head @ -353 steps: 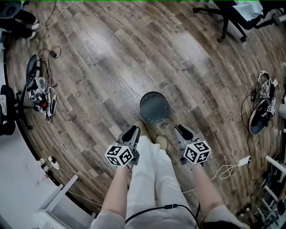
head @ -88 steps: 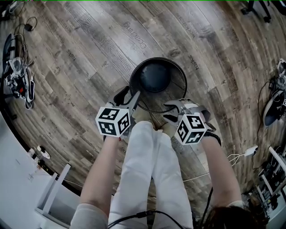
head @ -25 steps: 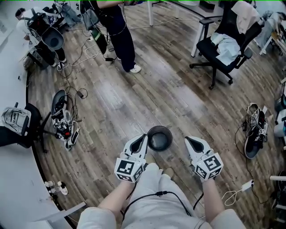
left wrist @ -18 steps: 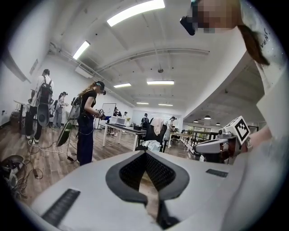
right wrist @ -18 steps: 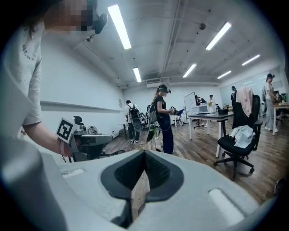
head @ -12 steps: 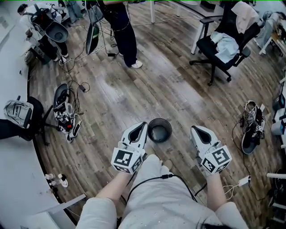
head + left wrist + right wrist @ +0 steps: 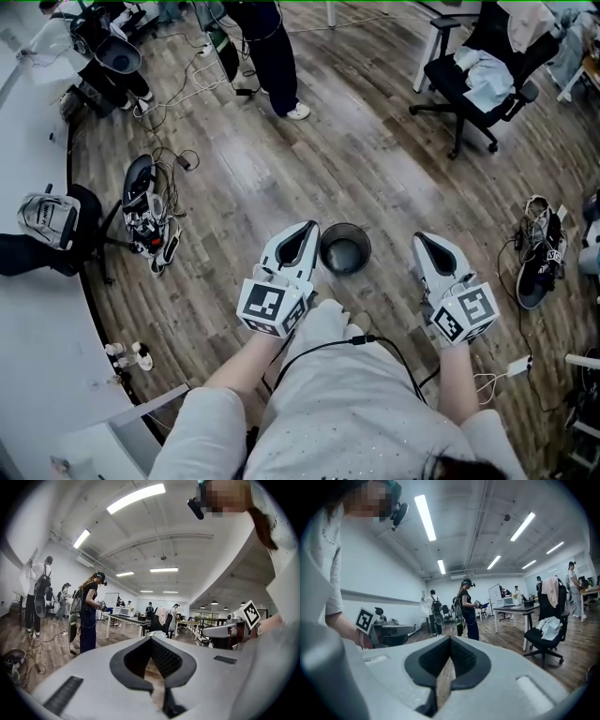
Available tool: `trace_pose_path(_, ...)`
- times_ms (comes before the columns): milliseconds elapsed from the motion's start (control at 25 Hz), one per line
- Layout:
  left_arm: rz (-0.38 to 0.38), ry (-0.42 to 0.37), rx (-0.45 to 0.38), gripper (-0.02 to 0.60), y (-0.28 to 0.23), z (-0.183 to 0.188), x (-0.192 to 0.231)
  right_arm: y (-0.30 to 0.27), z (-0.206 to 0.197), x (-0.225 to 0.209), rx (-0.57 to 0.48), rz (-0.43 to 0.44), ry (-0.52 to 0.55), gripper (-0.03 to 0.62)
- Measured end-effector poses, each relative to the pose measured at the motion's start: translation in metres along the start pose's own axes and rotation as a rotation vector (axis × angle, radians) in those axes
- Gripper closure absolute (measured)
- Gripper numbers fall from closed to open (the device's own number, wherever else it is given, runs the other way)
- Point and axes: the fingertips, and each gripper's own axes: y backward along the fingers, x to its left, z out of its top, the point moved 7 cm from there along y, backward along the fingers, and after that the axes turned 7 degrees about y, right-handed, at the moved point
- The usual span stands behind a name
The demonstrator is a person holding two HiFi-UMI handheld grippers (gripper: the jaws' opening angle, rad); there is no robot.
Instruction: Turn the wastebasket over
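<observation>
Left gripper (image 7: 308, 228), right gripper (image 7: 422, 241) risen, jaws closed, empty, wastebasket (image 7: 345, 249) between

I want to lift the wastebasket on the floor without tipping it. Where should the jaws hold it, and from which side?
Probably at the top rim, coming from above. The wastebasket stands upright with its open mouth facing up, so the thin rim can pass between the jaws, while the round body looks too wide for them.

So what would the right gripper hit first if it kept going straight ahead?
Nothing near: the right gripper points out over the floor, clear of the wastebasket. Roughly in line, far off, stands a person in dark clothes; depth is unclear.
</observation>
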Motion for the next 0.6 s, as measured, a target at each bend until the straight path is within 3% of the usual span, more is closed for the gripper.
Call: trace_pose_path(600,0.007,-0.022,0.001,0.583,-0.005,0.006,-0.004,0.007,0.0,-0.009,0.003,-0.024,-0.004,0.594)
